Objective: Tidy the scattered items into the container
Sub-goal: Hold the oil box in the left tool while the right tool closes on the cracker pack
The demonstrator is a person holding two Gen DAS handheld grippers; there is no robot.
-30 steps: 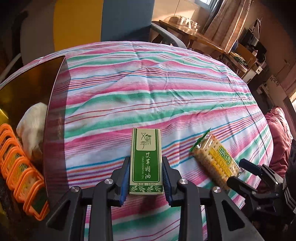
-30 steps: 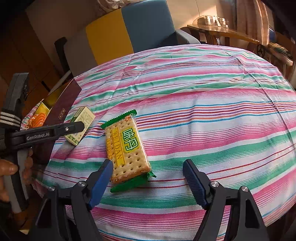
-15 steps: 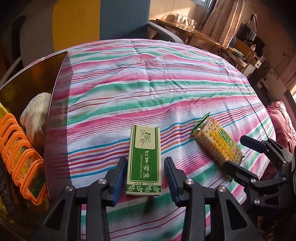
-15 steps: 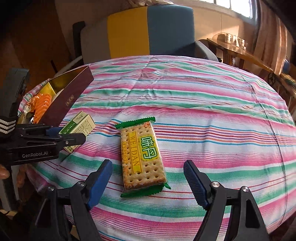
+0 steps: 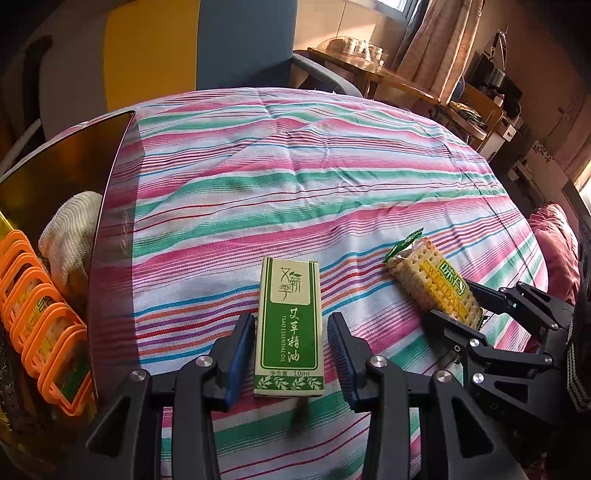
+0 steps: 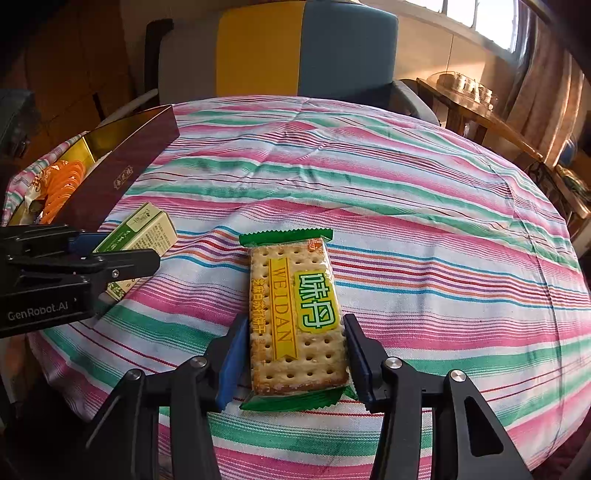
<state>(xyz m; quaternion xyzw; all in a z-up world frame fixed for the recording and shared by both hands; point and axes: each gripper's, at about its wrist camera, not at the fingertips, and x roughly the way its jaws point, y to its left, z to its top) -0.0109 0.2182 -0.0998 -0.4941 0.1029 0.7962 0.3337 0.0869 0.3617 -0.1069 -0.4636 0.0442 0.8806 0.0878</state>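
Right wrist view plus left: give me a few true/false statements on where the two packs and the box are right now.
1. The cracker pack lies between the right gripper fingers. True.
2. The green carton is already inside the box. False: it lies on the striped cloth, between the left gripper fingers, with gaps either side.
3. The box holds orange items. True.
4. The cracker pack is stacked on the green carton. False: they lie apart on the cloth.

We see warm, low sunlight entering from the bright window (image 6: 476, 22) at upper right, washing the pink-and-green striped cloth (image 5: 314, 184). Fisheye bending curves the edges, corners fall to black, and the gold-lined dark red box (image 5: 74, 162) shows glare.
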